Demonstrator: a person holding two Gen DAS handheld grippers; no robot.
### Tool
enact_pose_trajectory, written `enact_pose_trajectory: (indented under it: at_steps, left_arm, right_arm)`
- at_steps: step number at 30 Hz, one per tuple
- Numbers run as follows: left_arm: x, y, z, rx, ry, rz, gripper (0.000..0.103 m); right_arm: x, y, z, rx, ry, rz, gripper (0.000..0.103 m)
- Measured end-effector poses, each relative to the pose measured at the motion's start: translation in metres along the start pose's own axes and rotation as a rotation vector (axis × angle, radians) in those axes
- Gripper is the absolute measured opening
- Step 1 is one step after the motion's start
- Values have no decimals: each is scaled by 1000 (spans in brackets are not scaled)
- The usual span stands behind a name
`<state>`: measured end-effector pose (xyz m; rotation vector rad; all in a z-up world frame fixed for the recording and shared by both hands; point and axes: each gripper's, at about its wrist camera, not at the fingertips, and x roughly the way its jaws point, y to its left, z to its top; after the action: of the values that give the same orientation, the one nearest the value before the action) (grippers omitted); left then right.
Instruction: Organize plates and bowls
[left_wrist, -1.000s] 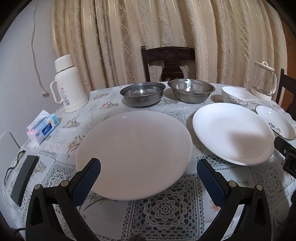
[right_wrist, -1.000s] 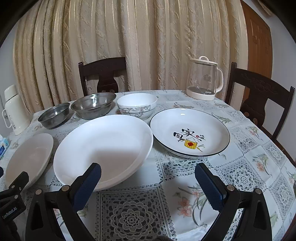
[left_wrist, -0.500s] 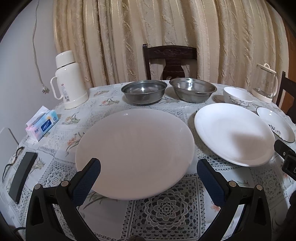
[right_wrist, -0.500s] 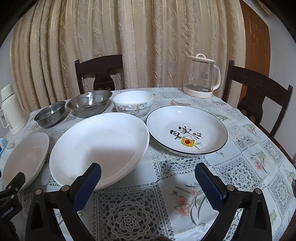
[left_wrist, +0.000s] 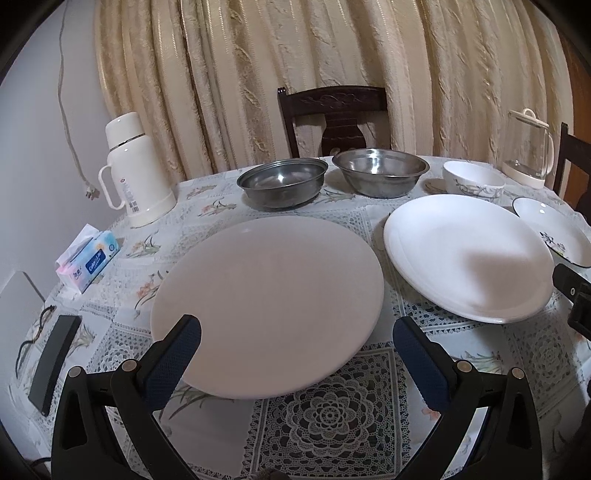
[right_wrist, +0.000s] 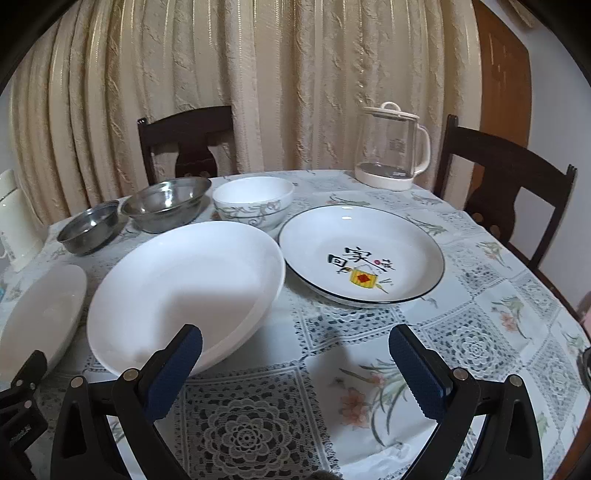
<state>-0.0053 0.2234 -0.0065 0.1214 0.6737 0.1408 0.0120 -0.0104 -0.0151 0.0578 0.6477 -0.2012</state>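
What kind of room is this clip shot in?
Most likely a home dining room: a table with a lace tablecloth, dark wooden chairs around it, and long curtains behind.

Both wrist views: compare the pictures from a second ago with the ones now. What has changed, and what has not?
Only the cameras shifted a little: each gripper's view of the table drifted slightly. Left gripper and right gripper are open as before, holding nothing. The plain plate, white plate, printed plate, two steel bowls and china bowl lie where they were.

Both wrist views look low across the table (left_wrist: 122, 236), sharing the white plate (left_wrist: 465, 254).
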Motion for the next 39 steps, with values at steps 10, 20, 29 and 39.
enact_pose_trajectory:
  at_steps: [10,20,29,39]
  left_arm:
    - [3,-6,0,10,41,-38,103]
    - [-16,-10,11,34,7,-58,103]
    - [-21,-9,11,39,5,-62,103]
    - [-26,2,10,26,6,-63,103]
  right_arm:
    - [-1,1,1,-32,41,-89,103]
    - [-15,3,7,-45,40,-138,103]
    - [-24,9,10,-63,35,-168,103]
    - [-30,21,10,-80,32,-132,103]
